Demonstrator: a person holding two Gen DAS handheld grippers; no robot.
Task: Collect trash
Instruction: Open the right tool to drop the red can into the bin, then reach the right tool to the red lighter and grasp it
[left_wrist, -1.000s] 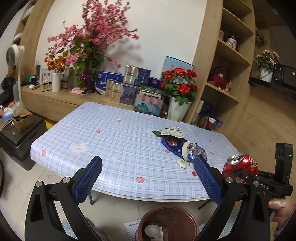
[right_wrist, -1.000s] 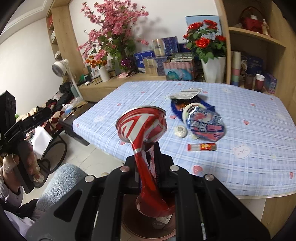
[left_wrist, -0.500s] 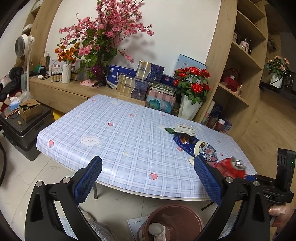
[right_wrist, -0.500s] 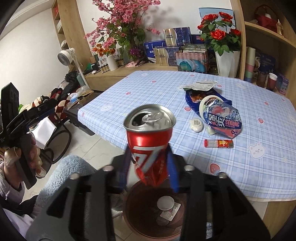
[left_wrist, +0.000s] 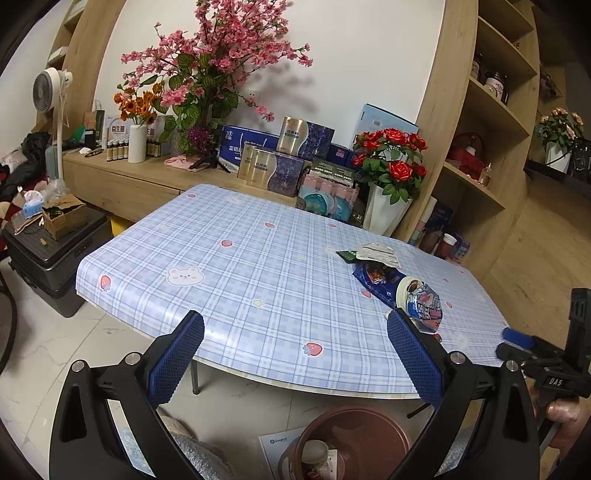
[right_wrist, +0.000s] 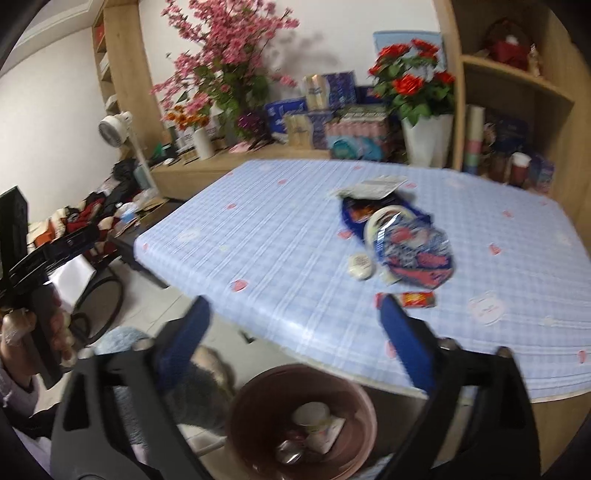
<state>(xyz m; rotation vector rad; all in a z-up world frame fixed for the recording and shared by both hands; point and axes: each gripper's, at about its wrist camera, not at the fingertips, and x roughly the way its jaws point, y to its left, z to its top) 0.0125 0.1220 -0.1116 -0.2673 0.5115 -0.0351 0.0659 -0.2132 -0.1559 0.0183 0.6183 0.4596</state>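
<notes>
Brown plastic bin (right_wrist: 301, 421) sits at the bottom centre of the right wrist view, below the right claw (right_wrist: 295, 328), whose jaws have just been opening and stand wide with nothing between them. Remaining wrappers (right_wrist: 410, 247) lie upper right on the table (right_wrist: 258, 236); reaching hastily could knock the small red packet (right_wrist: 417, 299) off the edge. Left claw (left_wrist: 295, 354) is open and empty too.

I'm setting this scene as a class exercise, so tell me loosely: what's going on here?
A person holding a gripper in each hand is clearing trash from a checked table into a brown bin on the floor. The right gripper has just been opening and stands open over the bin with nothing between its jaws. The left gripper is open and empty too. Snack wrappers, a small white lid and a red packet remain on the table.
</notes>
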